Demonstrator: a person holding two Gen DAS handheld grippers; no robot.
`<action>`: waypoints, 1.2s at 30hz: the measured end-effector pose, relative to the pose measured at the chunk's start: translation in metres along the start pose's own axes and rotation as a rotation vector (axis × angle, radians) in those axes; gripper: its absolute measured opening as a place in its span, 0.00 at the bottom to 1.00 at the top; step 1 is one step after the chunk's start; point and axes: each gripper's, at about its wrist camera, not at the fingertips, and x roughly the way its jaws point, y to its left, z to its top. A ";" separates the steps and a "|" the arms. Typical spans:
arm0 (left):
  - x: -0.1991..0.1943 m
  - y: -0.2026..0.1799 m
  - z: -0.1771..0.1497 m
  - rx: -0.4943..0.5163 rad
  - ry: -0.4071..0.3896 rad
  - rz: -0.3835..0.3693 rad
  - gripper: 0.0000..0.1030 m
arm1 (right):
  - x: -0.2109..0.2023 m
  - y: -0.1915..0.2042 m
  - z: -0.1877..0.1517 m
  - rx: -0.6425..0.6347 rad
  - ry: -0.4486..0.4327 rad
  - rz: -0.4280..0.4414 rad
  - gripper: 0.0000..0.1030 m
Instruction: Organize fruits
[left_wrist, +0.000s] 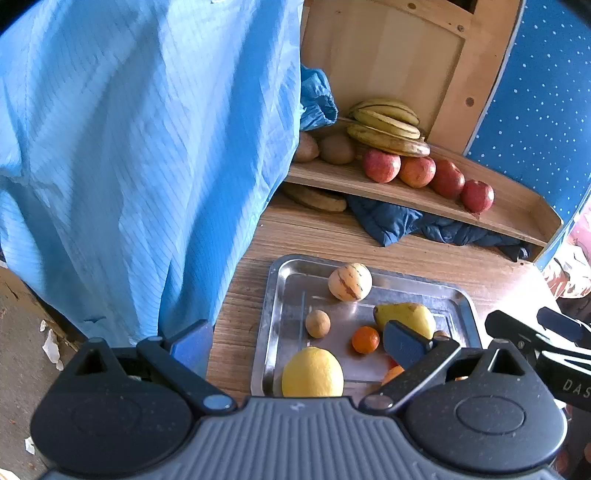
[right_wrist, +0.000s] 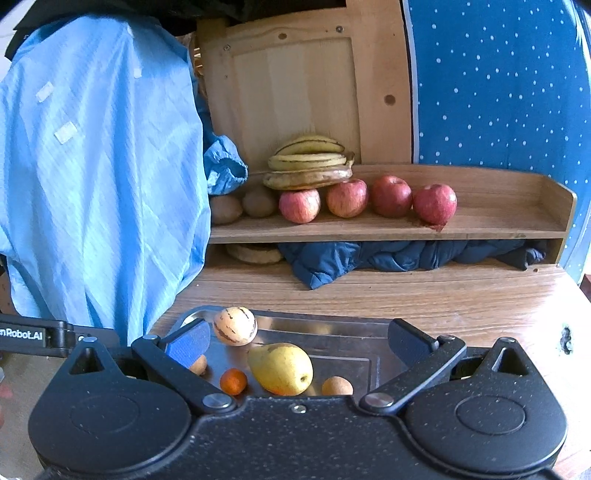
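Observation:
A steel tray (left_wrist: 280, 280) (right_wrist: 332, 328) on the wooden table holds a striped pale melon (left_wrist: 349, 281) (right_wrist: 235, 326), a yellow pear (left_wrist: 406, 317) (right_wrist: 280, 368), a small orange (left_wrist: 365, 339) (right_wrist: 233, 381), a lemon (left_wrist: 312, 373) and small brown fruits (left_wrist: 317, 323) (right_wrist: 337, 386). My left gripper (left_wrist: 295, 343) hangs open over the tray's near edge, the lemon between its fingers but not held. My right gripper (right_wrist: 295, 339) is open above the pear. On the wooden shelf (right_wrist: 480, 221) (left_wrist: 406, 192) lie bananas (right_wrist: 310, 162) (left_wrist: 388, 125), several red apples (right_wrist: 391, 195) (left_wrist: 417, 171) and brown kiwis (right_wrist: 258, 201) (left_wrist: 337, 148).
A light blue garment (left_wrist: 147, 147) (right_wrist: 99, 166) hangs at the left, over the table's edge. A dark blue cloth (right_wrist: 369, 258) (left_wrist: 424, 225) and a flat brown item (right_wrist: 255, 253) are stuffed under the shelf. The right gripper's body (left_wrist: 546, 339) shows at the left view's right edge.

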 end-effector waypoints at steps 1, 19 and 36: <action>0.000 -0.001 0.000 0.005 -0.001 0.002 0.98 | -0.002 0.000 -0.001 0.002 0.003 -0.001 0.99; -0.011 -0.037 -0.007 -0.029 -0.035 0.064 0.98 | -0.029 -0.041 -0.003 0.012 -0.047 0.009 0.99; -0.039 -0.069 -0.043 -0.075 -0.044 0.130 0.98 | -0.057 -0.073 -0.004 -0.023 -0.058 0.113 0.99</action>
